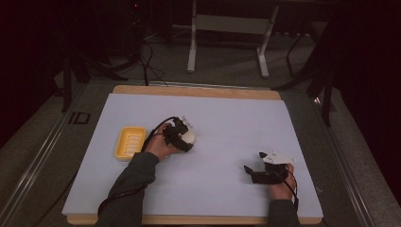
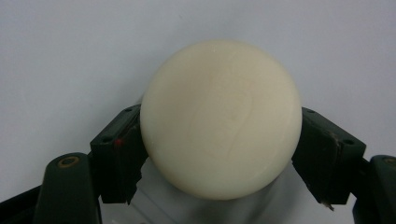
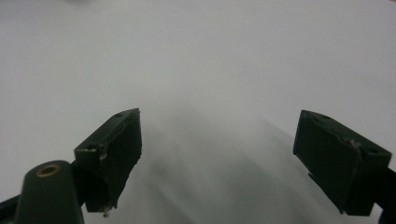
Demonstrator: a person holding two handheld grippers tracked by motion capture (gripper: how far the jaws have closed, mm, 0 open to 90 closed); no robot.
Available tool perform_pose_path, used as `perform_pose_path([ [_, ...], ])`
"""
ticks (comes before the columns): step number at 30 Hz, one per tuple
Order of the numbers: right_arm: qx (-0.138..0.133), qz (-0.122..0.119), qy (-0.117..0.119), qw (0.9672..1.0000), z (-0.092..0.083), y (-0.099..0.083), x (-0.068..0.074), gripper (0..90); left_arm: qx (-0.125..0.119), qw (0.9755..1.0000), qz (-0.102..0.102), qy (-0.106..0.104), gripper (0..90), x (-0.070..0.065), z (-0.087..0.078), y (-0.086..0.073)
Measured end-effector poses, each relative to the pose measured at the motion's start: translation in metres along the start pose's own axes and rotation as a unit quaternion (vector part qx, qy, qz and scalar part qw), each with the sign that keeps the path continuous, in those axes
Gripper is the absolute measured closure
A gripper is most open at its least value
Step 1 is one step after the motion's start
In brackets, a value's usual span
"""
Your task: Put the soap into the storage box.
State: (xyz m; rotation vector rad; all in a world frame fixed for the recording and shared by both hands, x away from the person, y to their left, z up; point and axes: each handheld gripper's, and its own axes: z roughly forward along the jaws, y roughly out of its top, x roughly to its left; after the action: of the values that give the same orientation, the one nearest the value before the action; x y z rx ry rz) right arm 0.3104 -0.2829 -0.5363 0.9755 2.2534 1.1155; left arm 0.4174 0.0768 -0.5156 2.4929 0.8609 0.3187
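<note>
Cream ball (image 2: 219,119), centre frame, is clamped across its width by the left gripper (image 2: 219,154), apparently for carrying to the yellow tray (image 1: 130,143); right gripper (image 3: 219,158) gapes idle and empty over the surface (image 3: 210,56).

A smooth, cream-white ball (image 2: 219,119) is sitting between the two black jaws of the left hand-held gripper (image 1: 182,135), which are pressing against its opposite sides. Its surface is looking matte and unmarked, with only faint streaks. In the high view the ball (image 1: 188,137) is lying near the middle of the pale table (image 1: 227,123), just right of a yellow tray (image 1: 130,142).
</note>
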Motion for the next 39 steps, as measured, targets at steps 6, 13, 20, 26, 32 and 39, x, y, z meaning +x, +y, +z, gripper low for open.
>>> perform_pose_path([
  [6,0.0,-0.001,0.0,1.0,0.0,0.0,0.0,15.4,0.023,0.9994,0.023,-0.011,24.9,-0.008,-0.008,-0.006],
  [13,0.002,-0.003,0.0,1.0,0.0,0.0,0.0,15.4,0.081,0.9944,0.065,-0.02,24.8,-0.015,-0.015,-0.003],
  [20,0.003,-0.002,0.0,1.0,0.0,0.0,0.0,15.4,0.116,0.99,0.07,-0.038,22.8,-0.011,-0.009,0.004],
  [26,0.003,-0.004,0.001,1.0,0.001,0.0,0.0,15.4,0.143,0.9856,0.08,-0.043,22.3,-0.012,-0.006,0.013],
  [32,0.004,-0.005,0.002,1.0,0.001,0.0,0.001,15.4,0.162,0.9809,0.096,-0.047,24.5,-0.012,-0.003,0.021],
  [39,0.005,-0.006,0.003,1.0,0.001,0.0,0.001,15.4,0.183,0.9769,0.095,-0.057,24.6,-0.01,0.0,0.026],
])
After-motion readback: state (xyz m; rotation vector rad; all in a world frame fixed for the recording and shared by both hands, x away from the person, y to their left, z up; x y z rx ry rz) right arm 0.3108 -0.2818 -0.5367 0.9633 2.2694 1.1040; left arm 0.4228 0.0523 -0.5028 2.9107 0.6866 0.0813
